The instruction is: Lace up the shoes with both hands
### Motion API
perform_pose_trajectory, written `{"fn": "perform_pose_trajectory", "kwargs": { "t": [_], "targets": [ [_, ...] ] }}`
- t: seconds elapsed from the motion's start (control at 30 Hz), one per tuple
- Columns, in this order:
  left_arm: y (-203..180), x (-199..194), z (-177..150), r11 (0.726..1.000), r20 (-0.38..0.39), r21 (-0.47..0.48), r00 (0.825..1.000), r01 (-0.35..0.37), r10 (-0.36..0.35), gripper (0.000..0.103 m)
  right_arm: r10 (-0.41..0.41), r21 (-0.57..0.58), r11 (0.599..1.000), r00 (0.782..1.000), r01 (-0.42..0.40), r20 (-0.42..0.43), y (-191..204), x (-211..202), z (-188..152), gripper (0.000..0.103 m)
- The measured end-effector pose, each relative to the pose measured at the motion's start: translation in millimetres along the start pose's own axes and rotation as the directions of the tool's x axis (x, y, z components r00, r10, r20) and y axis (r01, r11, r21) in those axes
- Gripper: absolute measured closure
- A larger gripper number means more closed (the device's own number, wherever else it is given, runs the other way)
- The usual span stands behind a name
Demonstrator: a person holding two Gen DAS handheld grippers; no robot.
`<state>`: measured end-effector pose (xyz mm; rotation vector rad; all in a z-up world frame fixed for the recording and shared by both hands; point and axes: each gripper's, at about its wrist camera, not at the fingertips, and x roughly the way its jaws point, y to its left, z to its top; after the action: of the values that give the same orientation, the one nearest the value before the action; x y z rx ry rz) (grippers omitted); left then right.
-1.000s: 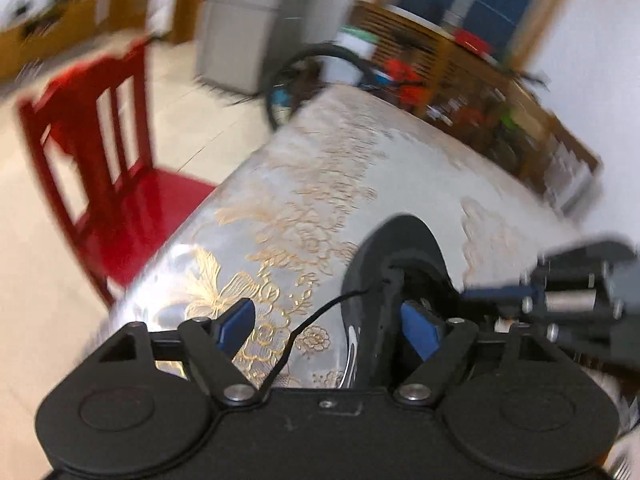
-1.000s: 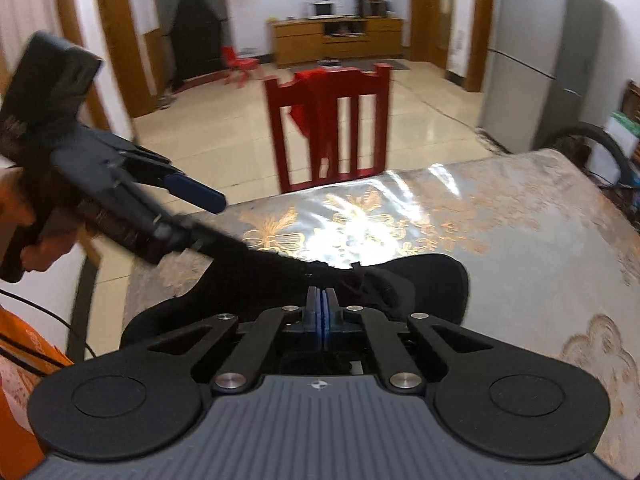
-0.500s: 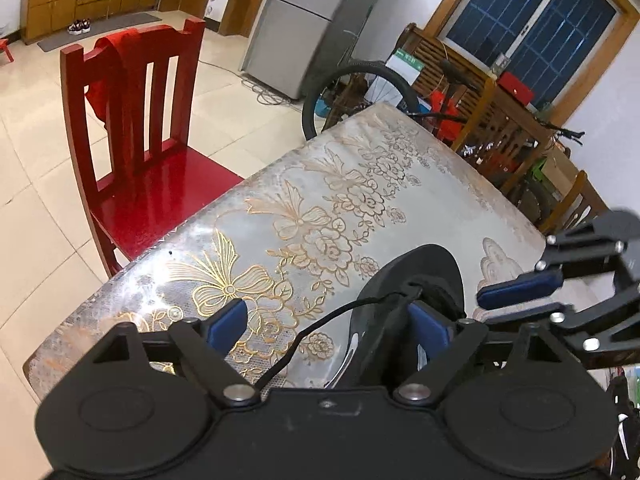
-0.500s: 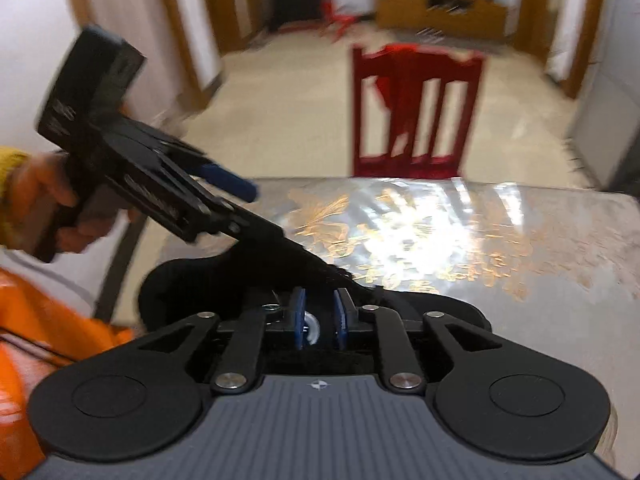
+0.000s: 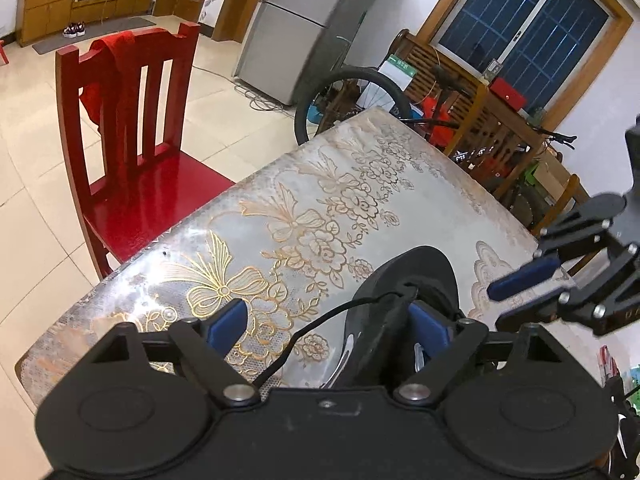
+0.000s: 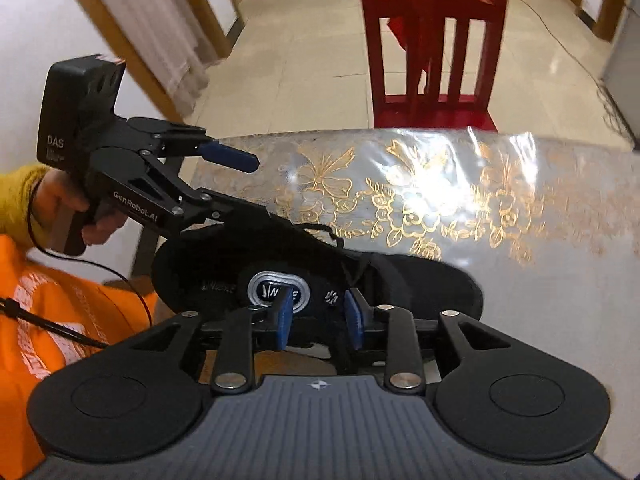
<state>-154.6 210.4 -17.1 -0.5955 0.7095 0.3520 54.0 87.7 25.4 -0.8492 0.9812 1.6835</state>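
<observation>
Left wrist view: left hand-held gripper spread wide, straddling the black low-top shoe at five o'clock on the gold-flowered tabletop; thin black lace trails loose. Right wrist view: right hand-held gripper parted, empty, over the shoe's silver insole label, unseen opposite. Next, probably: pinch that lace.

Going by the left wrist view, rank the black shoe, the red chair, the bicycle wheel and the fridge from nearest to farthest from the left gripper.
1. black shoe: right at the left gripper, its right finger against the shoe.
2. red chair: left, beside the table's edge.
3. bicycle wheel: past the table's far end, centre.
4. fridge: behind the wheel, by the wall.
</observation>
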Motion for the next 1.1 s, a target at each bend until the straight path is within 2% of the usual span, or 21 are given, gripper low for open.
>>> {"fn": "perform_pose_trajectory", "kwargs": {
  "t": [0.23,0.3,0.33,0.37,0.53,0.67,0.73,0.8,0.9,0.97,1.1],
  "targets": [
    [-5,0,1,1.000,-0.007,0.027,1.000,-0.011,0.011,0.016,-0.001,0.010,1.000,1.000,0.000,0.015,4,20,-22,0.073],
    [-6,0,1,0.999,-0.009,0.033,1.000,-0.015,0.015,0.016,0.004,0.028,1.000,1.000,-0.005,0.019,2,25,-26,0.079],
    [-7,0,0,0.999,-0.008,0.036,1.000,-0.018,0.019,0.016,0.008,0.036,0.999,1.000,-0.009,0.020,1,26,-28,0.098],
    [-7,0,0,0.999,-0.008,0.039,1.000,-0.022,0.022,0.016,0.013,0.046,0.999,1.000,-0.014,0.024,0,27,-31,0.101],
    [-7,-1,0,0.999,-0.001,0.031,0.999,-0.033,0.033,0.016,-0.001,0.085,0.996,0.989,-0.012,0.150,3,4,-36,0.101],
    [-6,1,1,0.999,-0.002,0.020,0.999,-0.044,0.044,0.013,0.011,0.143,0.989,0.981,-0.040,0.196,7,-6,-24,0.101],
    [-4,2,2,0.999,-0.007,0.012,0.999,-0.045,0.045,0.012,0.026,0.147,0.988,0.989,-0.047,0.143,10,7,-14,0.101],
    [-3,2,3,0.999,-0.006,0.006,0.999,-0.048,0.048,0.011,0.072,0.204,0.975,0.995,-0.085,0.068,7,23,-6,0.101],
    [-3,2,3,0.999,-0.001,0.009,0.999,-0.047,0.047,0.011,0.168,0.347,0.928,0.984,-0.138,-0.057,-6,45,4,0.101],
    [-3,2,3,0.999,0.005,0.010,0.999,-0.050,0.050,0.011,0.197,0.394,0.907,0.977,-0.151,-0.080,-13,48,7,0.101],
    [-2,2,2,0.999,0.005,0.002,0.999,-0.040,0.040,0.011,0.185,0.390,0.911,0.977,-0.130,-0.107,-12,44,8,0.101]
  ]
}}
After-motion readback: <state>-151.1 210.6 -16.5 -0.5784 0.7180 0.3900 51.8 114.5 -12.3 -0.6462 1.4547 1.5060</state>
